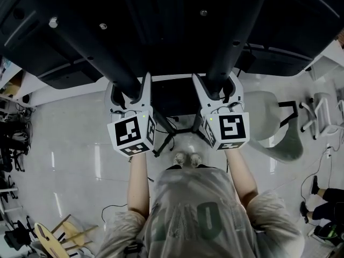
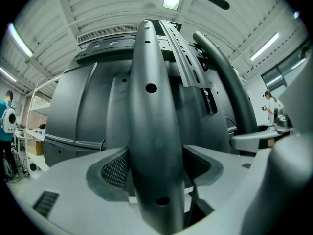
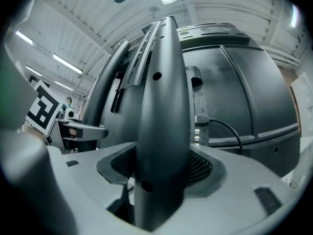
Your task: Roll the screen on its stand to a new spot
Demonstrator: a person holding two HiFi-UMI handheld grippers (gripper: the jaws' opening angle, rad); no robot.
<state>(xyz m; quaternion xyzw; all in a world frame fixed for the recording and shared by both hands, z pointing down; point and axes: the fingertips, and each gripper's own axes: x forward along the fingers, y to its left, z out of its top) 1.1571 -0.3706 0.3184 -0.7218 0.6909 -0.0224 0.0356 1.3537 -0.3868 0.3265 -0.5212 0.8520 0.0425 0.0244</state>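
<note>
currently the left gripper (image 1: 130, 87) and right gripper (image 1: 217, 85) are gaping wide, each straddling a stand post (image 2: 155, 146) behind the screen (image 1: 161, 20).

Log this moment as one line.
left gripper: open around left stand post | right gripper: open around right stand post | screen: back facing person

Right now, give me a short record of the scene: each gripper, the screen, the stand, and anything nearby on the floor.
left gripper: open, jaws spread either side of the stand's left upright
right gripper: open, jaws spread either side of the right upright
screen: dark rear panel faces the grippers
stand base: black legs on the pale floor
nearby: grey chair to the right of the stand
</note>
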